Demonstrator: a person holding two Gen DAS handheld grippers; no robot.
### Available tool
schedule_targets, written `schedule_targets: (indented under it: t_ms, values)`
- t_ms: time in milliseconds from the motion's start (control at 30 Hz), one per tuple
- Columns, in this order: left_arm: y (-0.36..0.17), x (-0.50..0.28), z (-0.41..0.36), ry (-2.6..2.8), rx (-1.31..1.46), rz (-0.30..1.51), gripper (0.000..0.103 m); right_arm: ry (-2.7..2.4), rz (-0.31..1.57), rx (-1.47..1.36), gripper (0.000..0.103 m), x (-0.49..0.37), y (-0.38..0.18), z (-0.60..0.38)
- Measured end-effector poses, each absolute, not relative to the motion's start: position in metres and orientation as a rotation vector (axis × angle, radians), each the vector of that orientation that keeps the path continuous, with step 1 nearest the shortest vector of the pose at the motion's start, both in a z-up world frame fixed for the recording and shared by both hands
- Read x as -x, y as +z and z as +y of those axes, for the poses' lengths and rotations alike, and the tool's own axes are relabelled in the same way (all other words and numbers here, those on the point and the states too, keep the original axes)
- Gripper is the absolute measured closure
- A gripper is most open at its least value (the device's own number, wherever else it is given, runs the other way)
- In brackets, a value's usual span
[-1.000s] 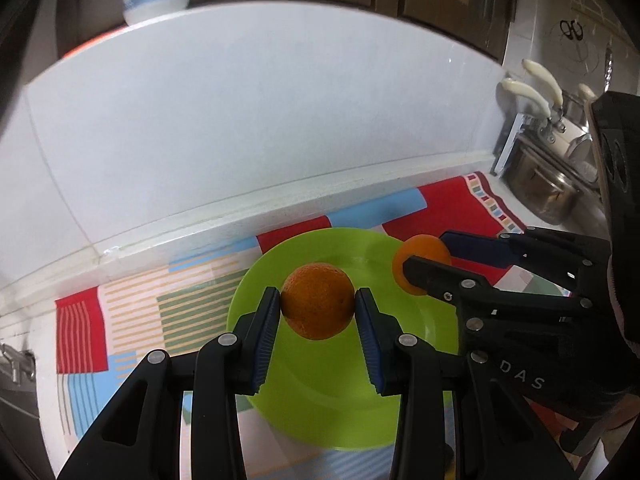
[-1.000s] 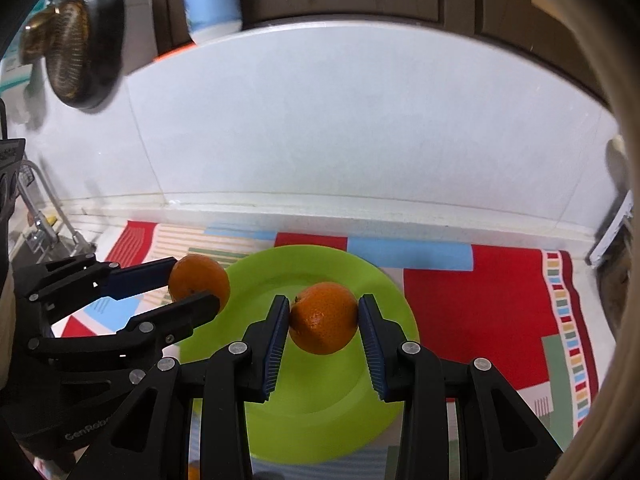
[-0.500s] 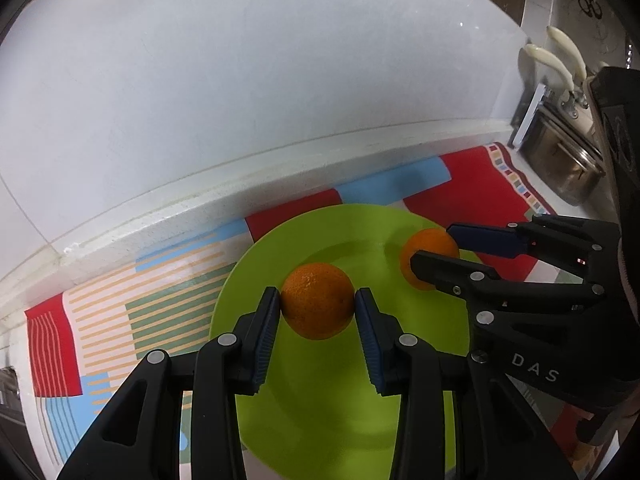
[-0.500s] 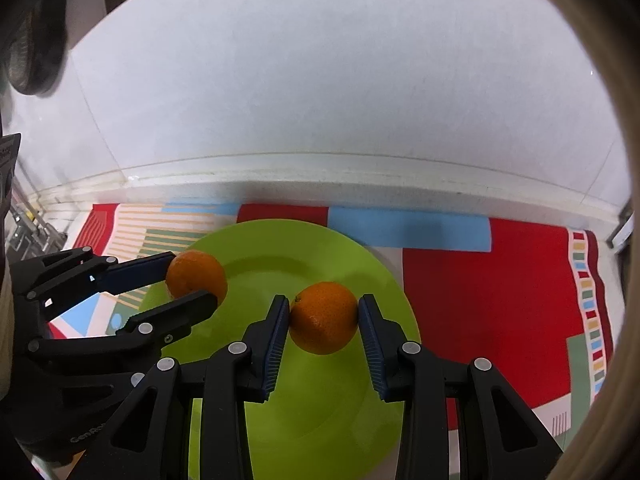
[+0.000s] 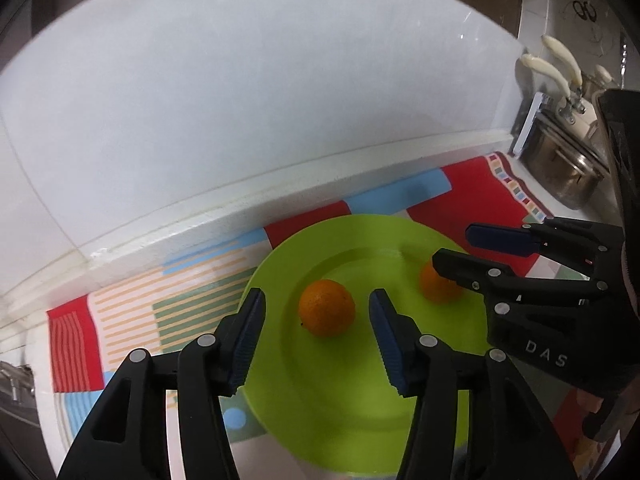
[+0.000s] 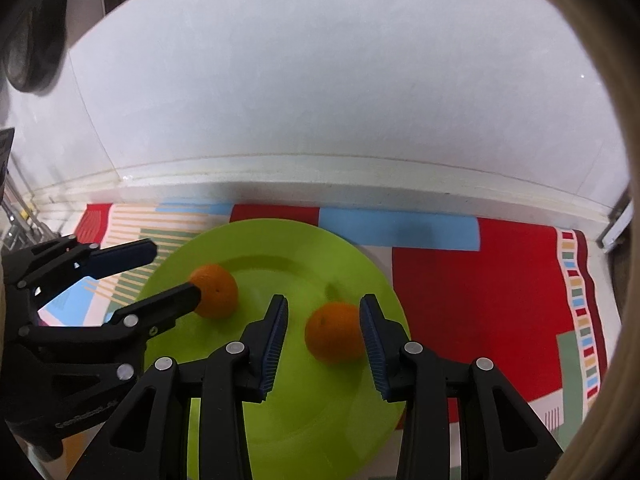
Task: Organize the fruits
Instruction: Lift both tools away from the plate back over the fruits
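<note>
Two oranges rest on the green plate [image 5: 360, 412]. Left tongs [image 5: 316, 320] gape wide around the left orange [image 5: 327, 307]; right tongs [image 6: 323, 334] stand open, one pad beside the right orange [image 6: 335, 333]. The near plate rim is cut off.

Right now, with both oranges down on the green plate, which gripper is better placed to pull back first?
Left. The left gripper is open with gaps either side of its round orange on the green plate. The right gripper is open too, but its orange sits against one finger.
</note>
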State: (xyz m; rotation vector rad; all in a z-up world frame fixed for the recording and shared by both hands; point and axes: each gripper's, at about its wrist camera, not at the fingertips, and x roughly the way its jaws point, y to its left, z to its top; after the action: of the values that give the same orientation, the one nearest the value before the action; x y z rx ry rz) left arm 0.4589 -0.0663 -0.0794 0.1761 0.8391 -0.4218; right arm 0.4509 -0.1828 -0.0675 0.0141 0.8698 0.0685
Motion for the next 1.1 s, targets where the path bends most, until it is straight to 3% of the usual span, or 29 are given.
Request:
schedule_targets:
  t_ms: [100, 233, 367, 467, 633, 767, 1100]
  values:
    - [-0.065, -0.447, -0.059, -0.421, -0.155, 0.814, 0.041, 0.059, 0.848, -0.021, 0.065, -0.434, -0.055, -0.182]
    - [-0.046, -0.427, -0.052, -0.397, -0.148, 0.764, 0.040, 0.058, 0.817, -0.036, 0.065, -0.414, -0.036, -0.178]
    - [-0.032, -0.401, -0.044, -0.380, -0.149, 0.730, 0.032, 0.054, 0.778, -0.044, 0.064, -0.389, -0.013, -0.175]
    - [-0.022, -0.380, -0.040, -0.366, -0.146, 0.698, 0.032, 0.047, 0.751, -0.055, 0.051, -0.367, -0.003, -0.176]
    - [-0.003, -0.348, -0.031, -0.348, -0.145, 0.647, 0.024, 0.029, 0.703, -0.063, 0.051, -0.334, 0.014, -0.176]
    - [0.007, -0.322, -0.027, -0.343, -0.150, 0.606, 0.019, 0.010, 0.666, -0.065, 0.039, -0.316, 0.021, -0.175]
    - [0.024, -0.270, -0.010, -0.313, -0.124, 0.558, 0.014, -0.064, 0.581, -0.002, 0.039, -0.271, 0.032, -0.161]
